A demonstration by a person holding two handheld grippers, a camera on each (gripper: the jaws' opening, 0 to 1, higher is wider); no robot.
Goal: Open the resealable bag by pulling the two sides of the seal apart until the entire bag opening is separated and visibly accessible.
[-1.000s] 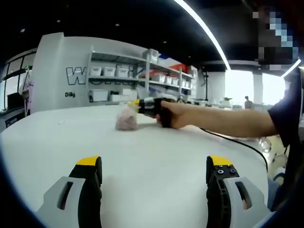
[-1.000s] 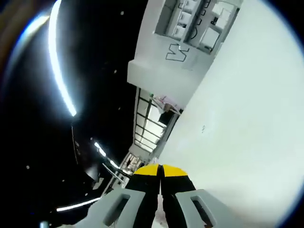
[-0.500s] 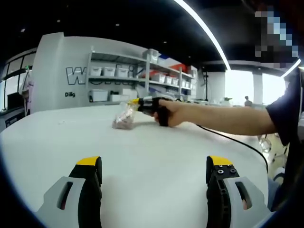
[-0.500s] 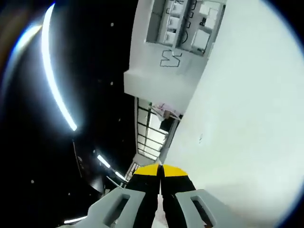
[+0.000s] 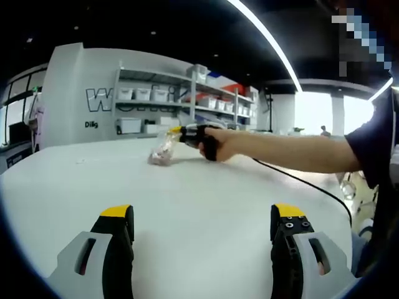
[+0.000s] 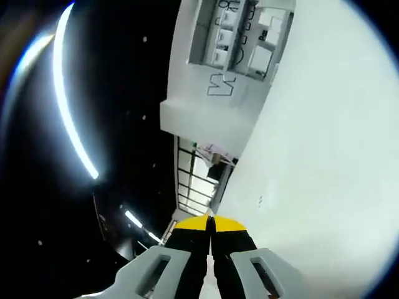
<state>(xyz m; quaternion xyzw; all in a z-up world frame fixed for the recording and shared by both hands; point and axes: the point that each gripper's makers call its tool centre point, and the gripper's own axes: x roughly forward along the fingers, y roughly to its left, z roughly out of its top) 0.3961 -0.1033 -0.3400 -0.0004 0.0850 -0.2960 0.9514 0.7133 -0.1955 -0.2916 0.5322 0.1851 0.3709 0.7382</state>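
Shelves (image 5: 187, 103) line the wall behind a white bench (image 5: 206, 205). Beyond the left gripper (image 5: 202, 227), whose fingers stand wide apart and empty, the bag (image 5: 163, 151) rests far across the bench. The right gripper (image 6: 211, 225), fingers pressed together, pinches the bag's top edge, tilting it.

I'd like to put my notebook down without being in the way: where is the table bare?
The white table is bare between the left gripper and the bag. The crowded spot is the far edge, where the right gripper holds the bag.
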